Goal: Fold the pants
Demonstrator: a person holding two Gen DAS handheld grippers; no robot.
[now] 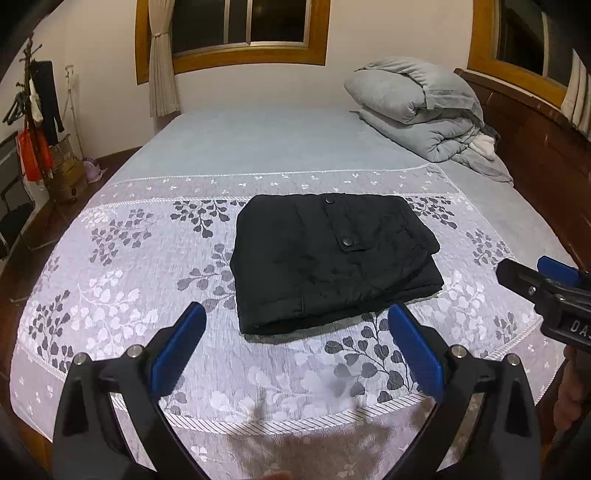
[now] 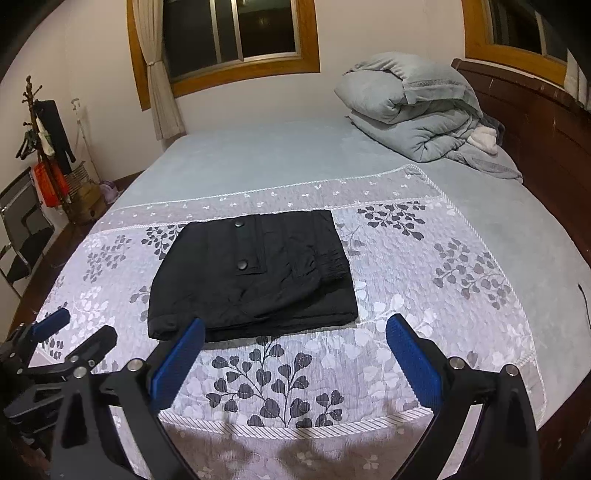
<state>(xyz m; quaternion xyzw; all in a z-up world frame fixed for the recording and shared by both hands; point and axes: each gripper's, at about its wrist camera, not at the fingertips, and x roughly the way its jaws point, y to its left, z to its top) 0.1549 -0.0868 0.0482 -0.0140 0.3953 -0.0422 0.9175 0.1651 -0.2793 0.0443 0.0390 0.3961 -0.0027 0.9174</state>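
Just beyond left hand-held gripper (image 1: 295, 332): pants (image 1: 332, 258).

Label on right tongs (image 1: 532, 273): white letters "DA", cut off at the picture's edge
Other readable text: none in either view

Bed (image 1: 258, 147), wood-framed window (image 1: 240, 33)
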